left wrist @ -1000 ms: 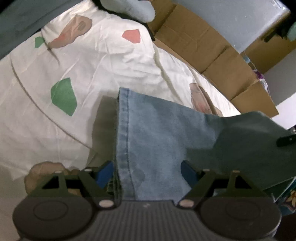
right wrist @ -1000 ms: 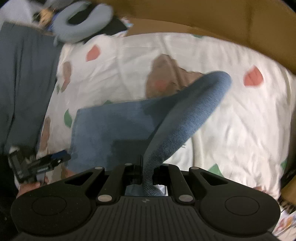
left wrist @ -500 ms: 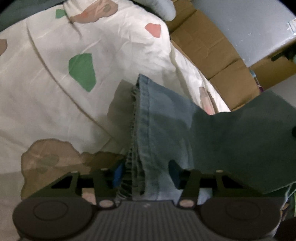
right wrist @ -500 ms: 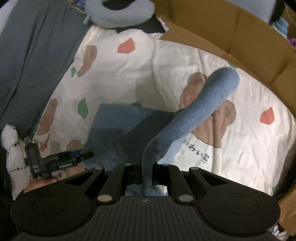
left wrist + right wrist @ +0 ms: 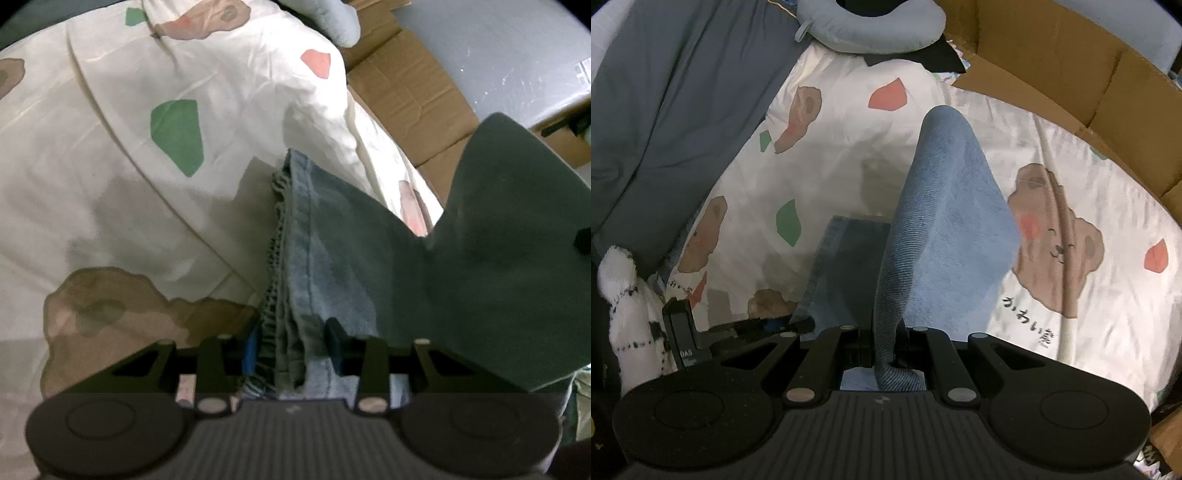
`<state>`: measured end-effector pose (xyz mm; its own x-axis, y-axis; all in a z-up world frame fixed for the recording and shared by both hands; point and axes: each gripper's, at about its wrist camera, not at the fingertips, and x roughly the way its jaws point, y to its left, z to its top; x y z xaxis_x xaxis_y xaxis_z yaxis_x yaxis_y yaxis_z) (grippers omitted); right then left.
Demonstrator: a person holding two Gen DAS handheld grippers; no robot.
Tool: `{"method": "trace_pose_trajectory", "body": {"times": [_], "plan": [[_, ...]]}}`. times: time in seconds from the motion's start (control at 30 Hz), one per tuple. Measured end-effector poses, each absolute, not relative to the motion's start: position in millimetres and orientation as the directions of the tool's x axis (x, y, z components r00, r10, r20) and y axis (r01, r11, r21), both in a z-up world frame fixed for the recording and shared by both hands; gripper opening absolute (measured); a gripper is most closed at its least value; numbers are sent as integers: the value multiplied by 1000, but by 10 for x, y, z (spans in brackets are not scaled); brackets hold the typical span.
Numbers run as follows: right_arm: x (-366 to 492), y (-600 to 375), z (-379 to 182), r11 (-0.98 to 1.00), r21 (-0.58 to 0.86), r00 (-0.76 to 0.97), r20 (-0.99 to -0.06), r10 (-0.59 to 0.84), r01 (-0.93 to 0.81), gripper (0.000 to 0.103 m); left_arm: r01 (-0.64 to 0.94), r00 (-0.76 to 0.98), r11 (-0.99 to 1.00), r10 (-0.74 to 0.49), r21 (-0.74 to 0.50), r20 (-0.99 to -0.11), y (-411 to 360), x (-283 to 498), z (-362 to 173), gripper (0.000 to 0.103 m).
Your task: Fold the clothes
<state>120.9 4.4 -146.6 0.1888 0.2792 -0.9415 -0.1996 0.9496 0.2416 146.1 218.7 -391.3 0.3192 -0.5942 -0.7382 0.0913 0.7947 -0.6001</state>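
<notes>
Light blue jeans (image 5: 325,236) lie on the bed, with their hemmed leg end running straight out from my left gripper (image 5: 291,347). The jaws of that gripper are closing, and the bunched hem layers sit between the pads, which touch them on both sides. My right gripper (image 5: 886,343) is shut on a fold of the jeans (image 5: 945,221) and holds it lifted, so the denim arches up over the flat part. In the left wrist view this lifted part hangs as a dark sheet (image 5: 498,258) at the right. In the right wrist view the left gripper (image 5: 794,325) is at lower left.
The bed sheet (image 5: 110,184) is white with bear and leaf prints. Cardboard boxes (image 5: 1071,74) line the far right side. A pale blue neck pillow (image 5: 871,22) lies at the top, and a dark grey blanket (image 5: 665,110) covers the left. A fuzzy white sleeve (image 5: 624,295) holds the left gripper.
My left gripper has moved in over the hem and its jaws have narrowed onto the bunched denim. The right gripper has carried the lifted fold across the bed towards the left gripper.
</notes>
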Motion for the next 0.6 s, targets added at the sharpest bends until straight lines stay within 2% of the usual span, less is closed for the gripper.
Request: {"method": "trace_pose_trajectory", "body": {"times": [0.07,0.13,0.6], "plan": [[1235,125,-1511,949,248,190,-939,285,-196,6,91,318,790,-600,-606,-734,2196,1459,-3915,38],[1261,205,-1563,948,254,191,-938,290,-193,6,93,314,778,-616,-622,-723,2199,1458,-3916,29],[1289,953,-2288,947,198,126,-964,235,-254,6,25,388,759,-608,-651,-693,2488,1457,-3815,29]]}}
